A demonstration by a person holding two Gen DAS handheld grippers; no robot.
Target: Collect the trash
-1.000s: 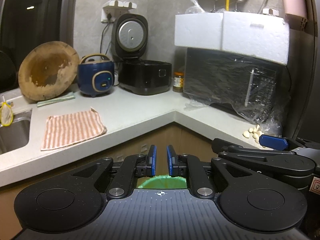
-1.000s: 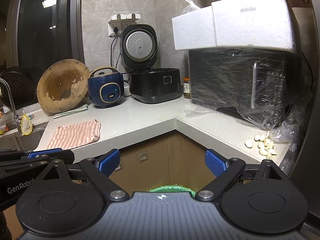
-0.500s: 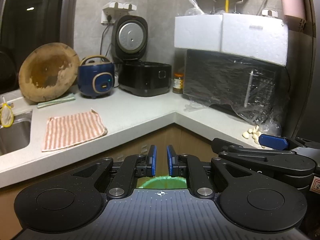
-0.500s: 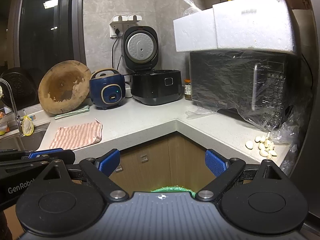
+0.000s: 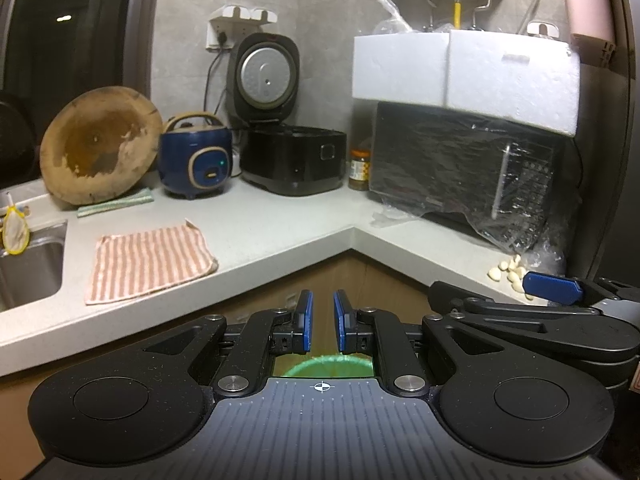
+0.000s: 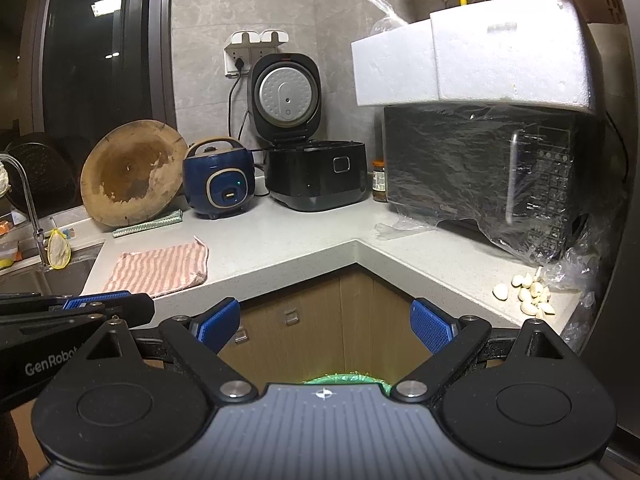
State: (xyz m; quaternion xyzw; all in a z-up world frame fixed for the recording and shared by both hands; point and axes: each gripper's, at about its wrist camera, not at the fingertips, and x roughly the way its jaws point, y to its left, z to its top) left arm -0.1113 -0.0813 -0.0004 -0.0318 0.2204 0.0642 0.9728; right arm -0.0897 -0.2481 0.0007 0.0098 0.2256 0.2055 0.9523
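A bin with a green bag liner (image 5: 328,365) sits on the floor below the counter corner, mostly hidden behind my left gripper (image 5: 323,312). Its blue pads stand almost together with only a thin empty gap. In the right wrist view the green liner (image 6: 347,380) peeks over the body of my right gripper (image 6: 325,322), whose blue pads are spread wide with nothing between them. Both grippers hover in front of the wooden cabinets. A crumpled clear plastic scrap (image 6: 396,227) lies on the counter by the microwave. Loose garlic cloves (image 6: 528,294) lie at the right end.
On the L-shaped counter (image 5: 260,232) lie a striped cloth (image 5: 150,258), a round wooden board (image 5: 100,144), a blue rice cooker (image 5: 196,160) and an open black cooker (image 5: 294,160). A plastic-wrapped microwave (image 5: 472,176) carries foam boxes (image 5: 472,72). A sink (image 5: 28,268) is at left.
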